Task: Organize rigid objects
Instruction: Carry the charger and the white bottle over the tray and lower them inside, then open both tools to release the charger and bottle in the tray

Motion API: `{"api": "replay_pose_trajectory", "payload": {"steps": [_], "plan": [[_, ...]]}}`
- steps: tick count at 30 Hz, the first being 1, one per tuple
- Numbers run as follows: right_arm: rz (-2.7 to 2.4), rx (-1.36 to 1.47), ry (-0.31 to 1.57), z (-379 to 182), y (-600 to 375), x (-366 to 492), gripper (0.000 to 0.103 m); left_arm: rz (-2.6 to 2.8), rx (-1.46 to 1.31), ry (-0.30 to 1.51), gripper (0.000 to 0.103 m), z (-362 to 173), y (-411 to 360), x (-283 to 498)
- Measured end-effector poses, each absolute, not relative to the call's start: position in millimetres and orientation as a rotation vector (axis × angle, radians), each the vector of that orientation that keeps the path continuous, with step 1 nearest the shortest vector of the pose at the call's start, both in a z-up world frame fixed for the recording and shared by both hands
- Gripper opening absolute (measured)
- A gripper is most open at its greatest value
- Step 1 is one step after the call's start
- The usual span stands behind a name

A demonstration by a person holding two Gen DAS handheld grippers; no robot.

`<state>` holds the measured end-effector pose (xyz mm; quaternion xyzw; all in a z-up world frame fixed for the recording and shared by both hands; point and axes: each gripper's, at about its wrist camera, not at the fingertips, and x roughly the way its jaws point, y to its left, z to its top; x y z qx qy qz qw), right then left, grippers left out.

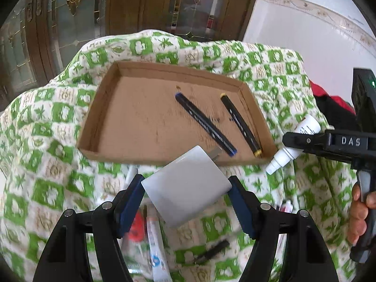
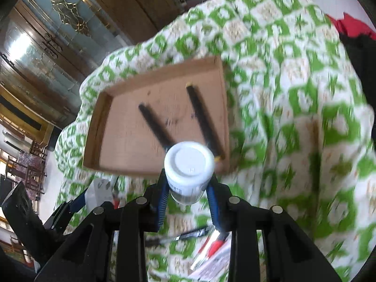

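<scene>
While both claws hung over the green-and-white patterned cloth point(image 1: 58, 122), each carried something. Left gripper point(image 1: 186, 193): blue pads set wide and pressed against the two sides of a white square plug-in charger point(image 1: 185, 188), tilted, its metal prongs aimed at the near wall of the shallow brown cardboard tray point(image 1: 98, 122). Charger sat lower centre of the left wrist view, overlapping the tray's near edge in the picture.

Right gripper point(image 2: 188, 196): pads set narrow, clamped on a small white bottle point(image 2: 188, 171) with a round white cap facing the camera and a printed label on its body. Bottle appeared at centre of the right wrist view, in front of the tray's near right corner. Seen from the left wrist view, this claw entered at the right edge, gripping the same bottle with its nozzle end pointing down-left, just outside the tray's right corner; a hand point(image 1: 359, 213) held the handle at lower right.

Tray contents: a black pen with blue ends point(image 1: 205, 124) lying diagonally at centre, and a black pen with yellow ends point(image 1: 240, 124) beside it along the right wall. Pens were apart at the far ends and closer at the near ends.

Cloth below the claws, bottom of both views: blurred clutter, including a white-and-blue tube point(image 1: 157, 249), something red point(image 1: 136, 228) and a small dark stick-like item point(image 1: 211, 251). Red fabric point(image 1: 329, 96) showed at the right edge.
</scene>
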<state>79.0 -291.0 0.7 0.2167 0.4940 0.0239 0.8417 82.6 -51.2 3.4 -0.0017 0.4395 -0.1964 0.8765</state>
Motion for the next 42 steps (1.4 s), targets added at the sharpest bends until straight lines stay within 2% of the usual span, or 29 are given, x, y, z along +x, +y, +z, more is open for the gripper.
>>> {"api": "replay_pose_trajectory", "payload": {"steps": [10,20,42], "plan": [[0.034,0.416,1.051,-5,-297,119,0.03,-0.392,-0.012,0.912,0.075,12,-65,131],[0.067,0.353,1.138,-28,-279,143,0.029,-0.325,-0.023,0.943,0.075,-11,-74,173],[0.095,0.369,1.178,-56,-262,176,0.03,-0.285,0.152,0.929,0.076,-49,-94,177]]}}
